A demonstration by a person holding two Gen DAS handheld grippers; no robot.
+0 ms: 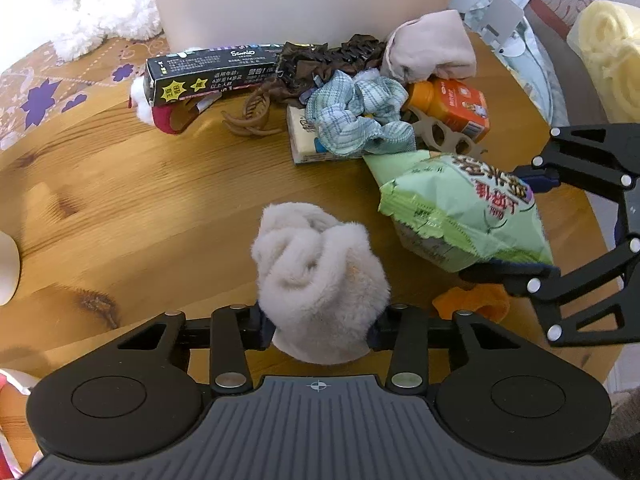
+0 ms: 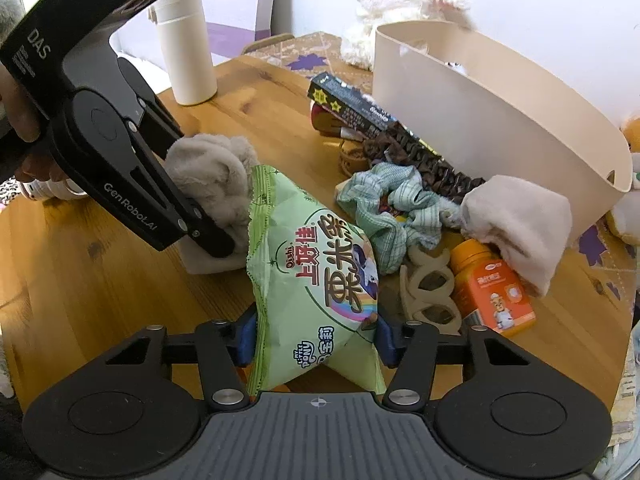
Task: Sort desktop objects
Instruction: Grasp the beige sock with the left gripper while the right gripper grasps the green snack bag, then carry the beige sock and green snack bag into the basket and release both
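Note:
My left gripper [image 1: 320,330] is shut on a fluffy grey sock bundle [image 1: 320,272], held above the wooden table [image 1: 140,200]; the bundle also shows in the right wrist view [image 2: 216,184]. My right gripper [image 2: 314,338] is shut on a green snack bag [image 2: 316,280], which shows at the right of the left wrist view [image 1: 460,212]. Loose on the table lie a blue-green scrunchie [image 1: 356,116], a brown scrunchie [image 1: 320,64], a pink cloth [image 1: 432,48], an orange bottle [image 1: 456,108], a black box [image 1: 208,72] and a brown hair claw [image 1: 248,120].
A beige bin [image 2: 500,120] stands at the back behind the pile. A white thermos [image 2: 186,48] stands at the far left of the table. A white plush toy [image 2: 404,4] lies behind the bin. A beige hair clip [image 2: 428,288] lies beside the orange bottle.

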